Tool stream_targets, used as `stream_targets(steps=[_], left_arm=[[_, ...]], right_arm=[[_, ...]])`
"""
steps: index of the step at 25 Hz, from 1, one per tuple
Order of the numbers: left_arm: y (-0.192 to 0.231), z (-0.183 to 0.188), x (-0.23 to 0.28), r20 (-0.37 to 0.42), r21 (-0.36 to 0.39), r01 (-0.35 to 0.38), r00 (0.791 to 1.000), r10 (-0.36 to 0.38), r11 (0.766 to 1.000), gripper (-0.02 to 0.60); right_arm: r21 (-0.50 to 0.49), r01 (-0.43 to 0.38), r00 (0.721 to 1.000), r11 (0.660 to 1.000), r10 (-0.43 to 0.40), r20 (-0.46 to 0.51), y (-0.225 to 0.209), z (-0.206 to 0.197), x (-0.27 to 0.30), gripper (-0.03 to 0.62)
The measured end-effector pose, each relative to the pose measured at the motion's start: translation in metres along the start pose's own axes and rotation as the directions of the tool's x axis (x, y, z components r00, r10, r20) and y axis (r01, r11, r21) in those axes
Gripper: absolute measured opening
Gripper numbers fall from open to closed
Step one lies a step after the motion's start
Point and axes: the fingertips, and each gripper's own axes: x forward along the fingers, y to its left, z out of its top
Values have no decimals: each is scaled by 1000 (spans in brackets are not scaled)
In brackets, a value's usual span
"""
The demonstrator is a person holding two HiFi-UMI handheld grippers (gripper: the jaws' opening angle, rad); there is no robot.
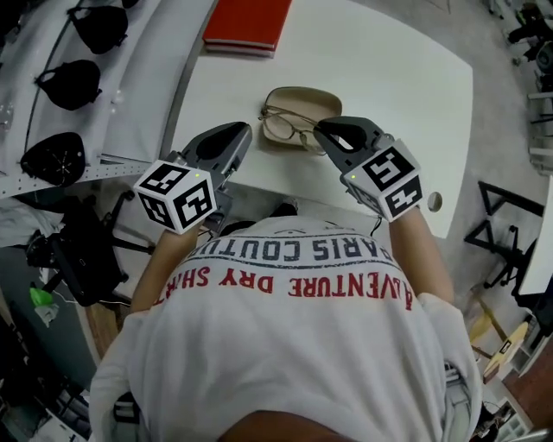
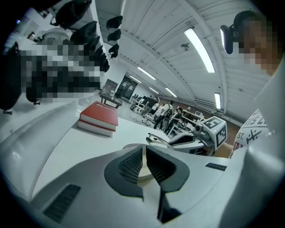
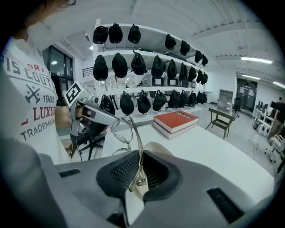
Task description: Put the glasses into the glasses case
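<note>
Over the open case [image 1: 302,95], near the front edge of the table [image 1: 389,78]: glasses [image 1: 289,129], thin metal frame, lenses hanging above the tan shell, not yet settled inside.

Your right gripper [image 1: 321,131]: jaws pinched on one temple arm close to the hinge. The hold is narrow, so the frame can probably swing. Lower it slowly with the lenses flat to the shell, and let go only once the frame rests within the rim.

Your left gripper [image 1: 240,131]: jaws nearly pressed together, nothing between them, just beside the case's left end. Use it to steady the shell if it slides.

Red book [image 1: 246,24]: at the far edge, well apart, no hindrance.
</note>
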Motion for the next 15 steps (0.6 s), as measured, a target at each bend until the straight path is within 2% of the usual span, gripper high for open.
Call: stream_targets(steps=[7,15], left_arm=[[18,-10,0,8,-34,-74,997,74,997,48],[35,-27,6,-14,-67,-113,994,112,991,48]], right_arm=[[-97,-58,996,994,51,-76,-4,-12,29,41],[-117,-108,983,987,89,-158,-12,-40,56,41]])
